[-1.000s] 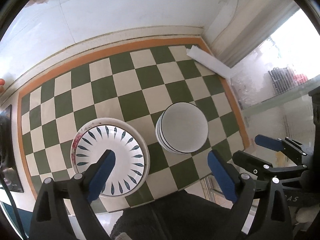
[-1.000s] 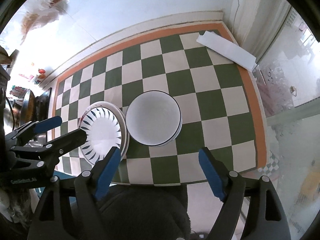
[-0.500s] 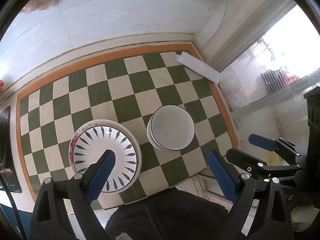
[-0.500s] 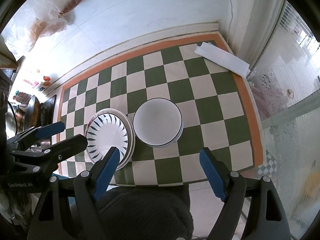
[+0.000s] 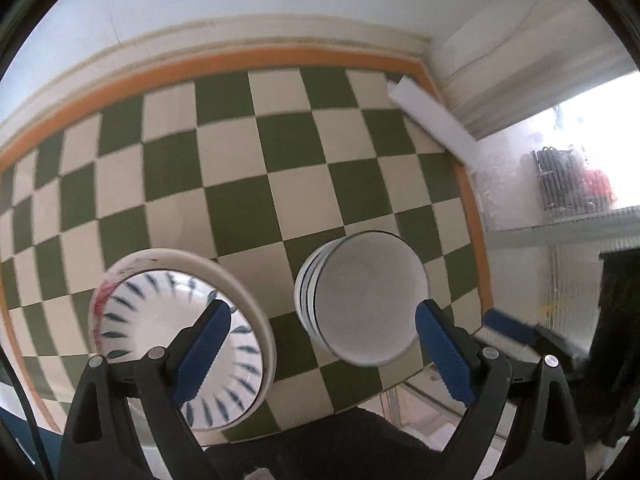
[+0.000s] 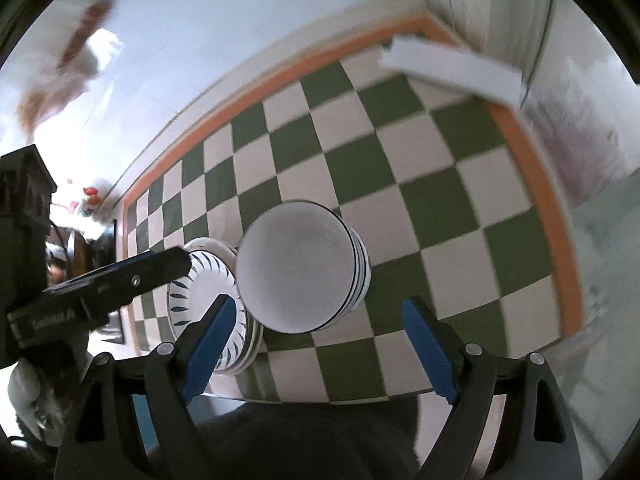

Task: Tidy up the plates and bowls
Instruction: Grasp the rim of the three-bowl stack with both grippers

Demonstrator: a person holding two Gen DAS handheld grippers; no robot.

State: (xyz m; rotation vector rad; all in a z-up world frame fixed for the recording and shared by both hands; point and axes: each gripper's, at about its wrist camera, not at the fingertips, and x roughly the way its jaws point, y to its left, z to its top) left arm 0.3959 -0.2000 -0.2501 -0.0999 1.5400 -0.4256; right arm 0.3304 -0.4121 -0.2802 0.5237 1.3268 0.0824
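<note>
A stack of white bowls with dark rims (image 5: pixel 366 296) stands on the green-and-cream checkered table (image 5: pixel 256 160). Left of it lies a stack of plates (image 5: pixel 160 304), the top one white with blue leaf marks. My left gripper (image 5: pixel 320 340) is open and empty, above and between the two stacks. In the right wrist view the bowls (image 6: pixel 298 272) and plates (image 6: pixel 208 280) show again. My right gripper (image 6: pixel 316 336) is open and empty above the bowls. The left gripper's black finger (image 6: pixel 120 276) reaches in from the left over the plates.
A long white box (image 5: pixel 434 120) lies at the table's far right corner by the wall; it also shows in the right wrist view (image 6: pixel 452 70). An orange border (image 5: pixel 256 60) runs round the table. A dark cloth covers the near edge. A frosted window stands at the right.
Both grippers have dropped closer to the table; the bowls and plates now look larger and nearer. The frames are blurred with motion. Both grippers stay open.
</note>
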